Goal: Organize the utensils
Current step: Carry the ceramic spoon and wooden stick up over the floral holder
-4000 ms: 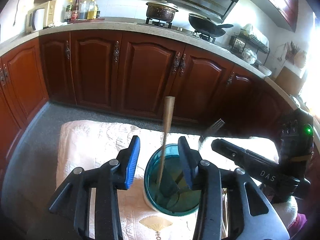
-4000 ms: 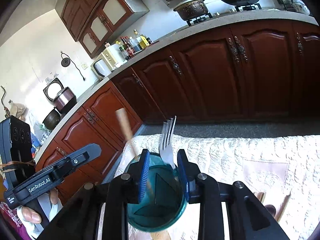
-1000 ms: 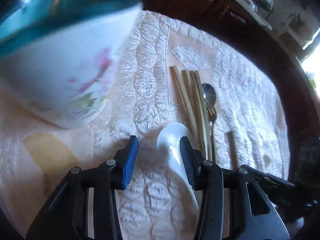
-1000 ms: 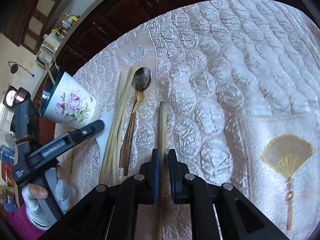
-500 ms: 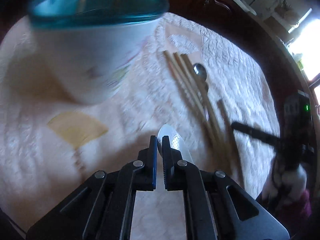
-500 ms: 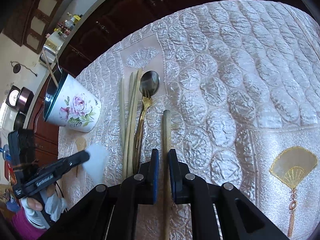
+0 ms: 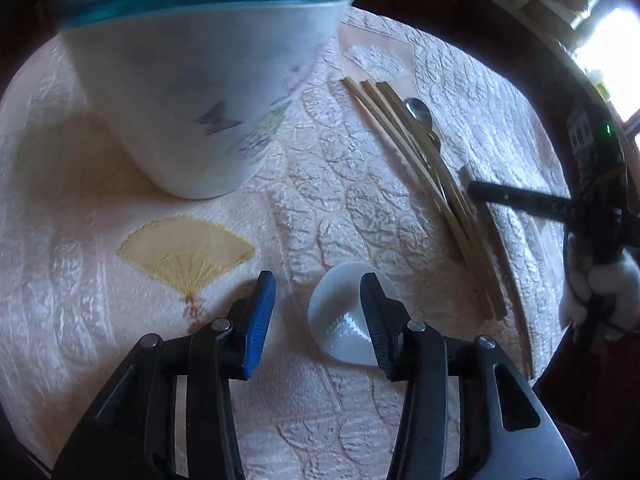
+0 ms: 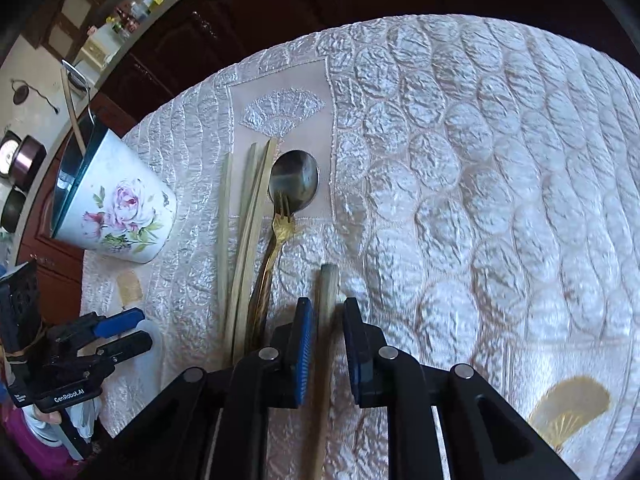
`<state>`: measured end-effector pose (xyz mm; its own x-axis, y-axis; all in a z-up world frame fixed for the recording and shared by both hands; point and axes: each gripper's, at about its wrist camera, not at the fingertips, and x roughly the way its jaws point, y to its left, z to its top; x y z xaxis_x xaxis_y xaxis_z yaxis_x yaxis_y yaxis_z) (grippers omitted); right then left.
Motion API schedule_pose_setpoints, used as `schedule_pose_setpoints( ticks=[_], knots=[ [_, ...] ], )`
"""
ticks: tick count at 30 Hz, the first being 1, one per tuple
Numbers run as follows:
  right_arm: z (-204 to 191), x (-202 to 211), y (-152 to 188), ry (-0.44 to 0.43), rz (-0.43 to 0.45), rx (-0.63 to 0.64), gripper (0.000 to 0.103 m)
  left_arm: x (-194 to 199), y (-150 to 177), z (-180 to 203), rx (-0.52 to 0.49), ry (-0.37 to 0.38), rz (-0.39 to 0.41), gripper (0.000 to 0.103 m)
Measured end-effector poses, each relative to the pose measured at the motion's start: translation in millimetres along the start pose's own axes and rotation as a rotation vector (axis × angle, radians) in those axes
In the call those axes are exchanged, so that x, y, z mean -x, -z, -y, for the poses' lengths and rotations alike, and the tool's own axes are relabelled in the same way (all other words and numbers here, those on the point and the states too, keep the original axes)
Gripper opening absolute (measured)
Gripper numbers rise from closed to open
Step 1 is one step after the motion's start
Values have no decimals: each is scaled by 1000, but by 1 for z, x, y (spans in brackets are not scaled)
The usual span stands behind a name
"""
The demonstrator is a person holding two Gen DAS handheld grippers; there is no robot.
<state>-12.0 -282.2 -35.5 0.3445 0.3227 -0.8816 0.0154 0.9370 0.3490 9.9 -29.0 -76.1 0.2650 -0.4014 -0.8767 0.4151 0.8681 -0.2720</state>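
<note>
A white ceramic spoon [image 7: 340, 320] lies on the quilted cloth, beside the right finger of my left gripper [image 7: 316, 284]. That gripper's jaws are opening, and neither pad presses the spoon. My right gripper [image 8: 328, 304] straddles a wooden stick [image 8: 329, 280] lying on the cloth. Its jaws are opening too, with a thin gap at the right pad. A floral cup [image 8: 116, 208] with a teal inside stands at the left and looms close in the left wrist view [image 7: 192, 100]. Sticks stand in it.
Several pale chopsticks [image 8: 240, 240], a metal spoon [image 8: 294, 178] and a gold fork [image 8: 276, 240] lie side by side between cup and stick. A gloved hand holds the left gripper [image 8: 120, 332] at the cloth's left edge. Dark cabinets lie beyond the table.
The left gripper shut on the white spoon half a second ago and has since opened wide, with the spoon on the cloth. The right jaws, shut on the wooden stick, have parted slightly.
</note>
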Motion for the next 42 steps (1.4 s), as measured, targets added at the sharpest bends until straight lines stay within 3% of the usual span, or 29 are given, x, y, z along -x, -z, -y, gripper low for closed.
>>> schedule_pose_setpoints(
  ticks=[1,2,6,11,22,28,29,32,35,38,42],
  knots=[
    [-2,-2,-2,0,-1,10,14,-1,-1,4,-26,-4,-7,35],
    [-4,-5,-5,2,0,24,13,-3,-2,7,-42,-4,-17,14],
    [-10,-6,-7,11,29,66,9,-3,-1,18,-102,-24,-23,9],
    [-15,29,-3,-50,126,50,8,18,-2,12,-42,32,11,3],
    [-43,128,-3,-168,368,84,8,85,-3,22,-72,38,150,1],
    [-51,147,0,-182,398,101,8,78,0,8,-21,28,104,2],
    [-52,147,1,-185,395,100,8,75,2,6,-8,25,92,7],
    [-53,146,3,-190,383,101,8,49,9,-5,37,32,30,43],
    [-54,145,3,-184,372,109,8,17,15,-16,78,34,-48,43],
    [-53,148,3,-182,377,107,8,9,14,-13,45,30,-31,42],
    [-52,147,0,-184,378,99,8,-3,9,2,-10,81,-93,22]
  ],
)
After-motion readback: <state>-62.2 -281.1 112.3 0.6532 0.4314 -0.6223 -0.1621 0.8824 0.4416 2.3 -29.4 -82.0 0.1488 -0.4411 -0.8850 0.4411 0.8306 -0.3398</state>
